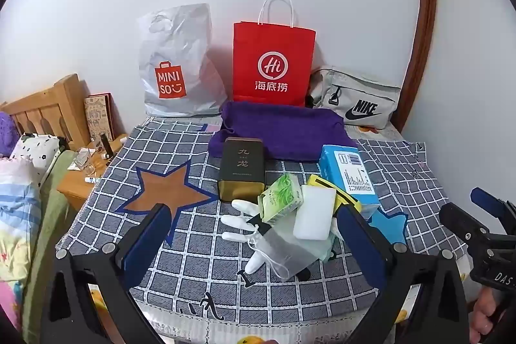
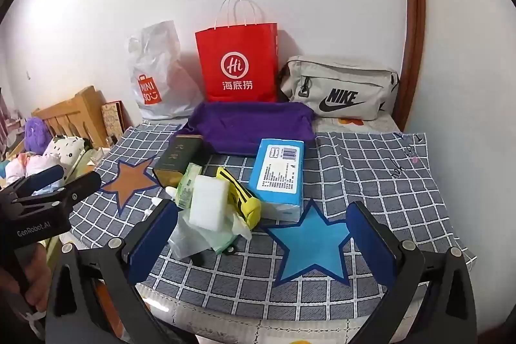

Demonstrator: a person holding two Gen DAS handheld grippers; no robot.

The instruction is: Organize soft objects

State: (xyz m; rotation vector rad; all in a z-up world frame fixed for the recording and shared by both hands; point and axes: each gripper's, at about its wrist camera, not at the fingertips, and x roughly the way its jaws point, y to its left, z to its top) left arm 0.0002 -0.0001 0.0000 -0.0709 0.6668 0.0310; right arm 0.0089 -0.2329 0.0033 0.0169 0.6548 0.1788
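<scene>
A pile lies mid-table on the checked cloth (image 1: 180, 247): a white sponge (image 1: 314, 211), a green tissue pack (image 1: 280, 199), a white glove (image 1: 242, 224), a mesh drawstring pouch (image 1: 283, 250), a yellow pouch (image 1: 335, 189) and thin plastic bags (image 2: 193, 234). A blue tissue pack (image 1: 348, 173) and a dark tin (image 1: 242, 170) stand behind them, and a purple towel (image 1: 280, 131) farther back. My left gripper (image 1: 254, 231) is open, low in front of the pile. My right gripper (image 2: 261, 231) is open, above the blue star (image 2: 312, 244), right of the pile.
A Miniso plastic bag (image 1: 177, 66), a red paper bag (image 1: 274, 63) and a grey Nike bag (image 1: 354, 99) stand along the wall. A brown star (image 1: 167, 192) marks the cloth's left side. A wooden bedside stand (image 1: 80, 182) and bedding are to the left.
</scene>
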